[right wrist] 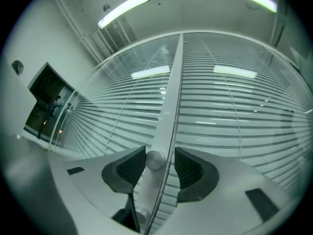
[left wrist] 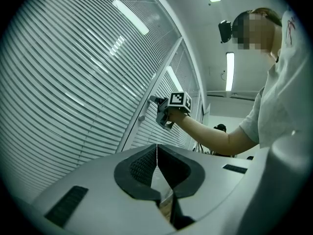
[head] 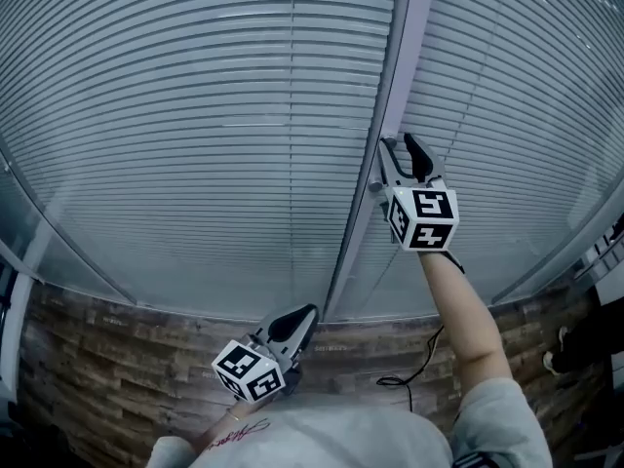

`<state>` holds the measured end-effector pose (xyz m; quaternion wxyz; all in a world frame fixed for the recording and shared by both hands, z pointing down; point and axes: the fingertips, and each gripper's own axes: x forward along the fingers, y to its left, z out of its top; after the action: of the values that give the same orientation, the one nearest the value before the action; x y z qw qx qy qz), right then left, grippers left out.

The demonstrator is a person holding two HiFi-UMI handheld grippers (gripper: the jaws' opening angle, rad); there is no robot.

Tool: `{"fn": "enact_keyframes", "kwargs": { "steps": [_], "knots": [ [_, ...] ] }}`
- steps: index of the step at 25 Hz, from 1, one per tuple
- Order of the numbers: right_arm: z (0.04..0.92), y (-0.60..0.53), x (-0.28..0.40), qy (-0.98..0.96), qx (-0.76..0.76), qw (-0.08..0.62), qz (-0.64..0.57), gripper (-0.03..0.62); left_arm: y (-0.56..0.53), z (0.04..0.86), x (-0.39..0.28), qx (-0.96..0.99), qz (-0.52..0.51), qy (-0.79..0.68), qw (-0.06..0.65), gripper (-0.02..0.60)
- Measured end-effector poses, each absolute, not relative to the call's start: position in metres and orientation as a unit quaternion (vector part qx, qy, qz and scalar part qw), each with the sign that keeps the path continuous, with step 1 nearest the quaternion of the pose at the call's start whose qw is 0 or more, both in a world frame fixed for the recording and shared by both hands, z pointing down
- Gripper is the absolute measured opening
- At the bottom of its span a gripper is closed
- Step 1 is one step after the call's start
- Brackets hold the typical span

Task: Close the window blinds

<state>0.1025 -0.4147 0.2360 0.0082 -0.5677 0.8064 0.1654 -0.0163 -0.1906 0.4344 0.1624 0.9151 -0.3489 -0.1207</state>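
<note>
Metal, small and probably slick, the blind knob [right wrist: 155,159] sits ungripped between the parted jaws of your right gripper [right wrist: 160,163]; pinch its rim squarely, with your left gripper [left wrist: 157,151] closed on nothing.

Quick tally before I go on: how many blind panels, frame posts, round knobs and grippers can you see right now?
Blind panels: 2
Frame post: 1
Round knobs: 2
Grippers: 2, left gripper and right gripper
Total: 7
</note>
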Motion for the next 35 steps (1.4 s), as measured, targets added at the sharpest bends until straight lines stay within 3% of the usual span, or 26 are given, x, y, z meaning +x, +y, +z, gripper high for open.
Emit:
{"fn": "enact_keyframes", "kwargs": {
  "steps": [4,11,13,16,29,35],
  "knots": [
    [0.238,-0.411,0.096,0.787,-0.581,0.005,0.206,0.167,-0.192,0.437,-0.019,0.914,-0.123,-0.351,0.16,0.018],
    [0.245,-0.418,0.096,0.795,-0.591,0.042,0.128,0.167,-0.19,0.437,-0.023,0.912,-0.126,-0.354,0.164,0.018],
    [0.244,-0.419,0.1,0.792,-0.598,0.053,0.112,0.138,-0.19,0.438,-0.024,0.912,-0.127,-0.353,0.163,0.018],
    [0.24,-0.417,0.096,0.789,-0.599,0.046,0.13,0.135,-0.189,0.434,-0.028,0.911,-0.126,-0.356,0.167,0.018],
    [0.251,-0.416,0.082,0.67,-0.47,-0.295,0.493,0.132,-0.193,0.44,-0.021,0.917,-0.125,-0.342,0.165,0.018],
    [0.257,-0.418,0.082,0.588,-0.407,-0.381,0.587,0.132,-0.193,0.439,-0.021,0.916,-0.126,-0.342,0.164,0.018]
  ]
}}
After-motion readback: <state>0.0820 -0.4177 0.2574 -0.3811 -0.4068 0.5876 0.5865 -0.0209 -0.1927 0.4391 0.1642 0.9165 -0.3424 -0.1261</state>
